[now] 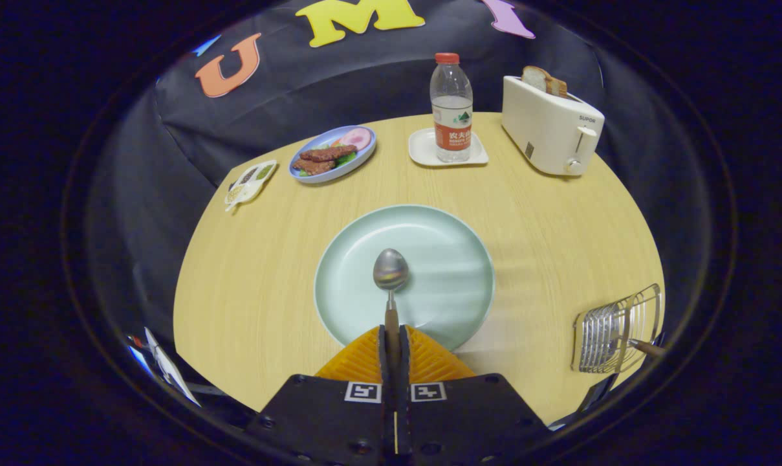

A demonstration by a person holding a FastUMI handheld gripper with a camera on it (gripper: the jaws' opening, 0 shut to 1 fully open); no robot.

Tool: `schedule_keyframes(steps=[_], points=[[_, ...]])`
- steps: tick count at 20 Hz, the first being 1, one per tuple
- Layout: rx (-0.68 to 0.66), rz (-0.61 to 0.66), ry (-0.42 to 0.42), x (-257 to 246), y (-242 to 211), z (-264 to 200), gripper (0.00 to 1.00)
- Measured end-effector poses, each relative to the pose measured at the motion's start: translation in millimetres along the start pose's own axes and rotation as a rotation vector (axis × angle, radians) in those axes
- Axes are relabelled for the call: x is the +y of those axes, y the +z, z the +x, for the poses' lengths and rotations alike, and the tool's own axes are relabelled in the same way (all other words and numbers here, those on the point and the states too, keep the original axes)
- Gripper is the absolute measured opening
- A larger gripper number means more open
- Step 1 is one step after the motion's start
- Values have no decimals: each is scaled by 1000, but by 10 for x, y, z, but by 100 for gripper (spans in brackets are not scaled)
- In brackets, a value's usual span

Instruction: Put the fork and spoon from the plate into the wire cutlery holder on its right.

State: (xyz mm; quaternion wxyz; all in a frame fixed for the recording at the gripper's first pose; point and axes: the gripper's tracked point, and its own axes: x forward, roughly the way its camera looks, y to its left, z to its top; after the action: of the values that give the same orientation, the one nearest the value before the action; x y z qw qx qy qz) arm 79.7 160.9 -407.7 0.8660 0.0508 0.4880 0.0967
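Note:
My gripper (391, 333) is shut on the brown handle of a metal spoon (391, 272). The spoon points straight ahead from the fingertips, and its bowl hangs over the pale green plate (449, 259) in the middle of the round wooden table (248, 278). To the right of the plate, near the table's edge, stands the wire cutlery holder (614, 330). A brown handle (646, 348) sticks out of the holder's right side; I cannot tell if it belongs to the fork.
Beyond the plate stand a water bottle (451, 110) on a small white tray (423, 150), a white toaster (549, 126) with bread in it, a blue plate of food (332, 155), and a small white snack dish (249, 182) at the table's left rim.

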Motion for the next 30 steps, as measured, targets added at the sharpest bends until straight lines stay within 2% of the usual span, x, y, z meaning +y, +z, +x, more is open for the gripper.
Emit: schedule_keyframes(steps=[8, 15, 24, 30], points=[[-50, -107, 51, -321, 85, -646, 2], [-61, -96, 65, -799, 67, -1144, 2], [-78, -13, -10, -1787, -179, -1661, 2], [-9, 59, -69, -2265, -583, -1774, 2]])
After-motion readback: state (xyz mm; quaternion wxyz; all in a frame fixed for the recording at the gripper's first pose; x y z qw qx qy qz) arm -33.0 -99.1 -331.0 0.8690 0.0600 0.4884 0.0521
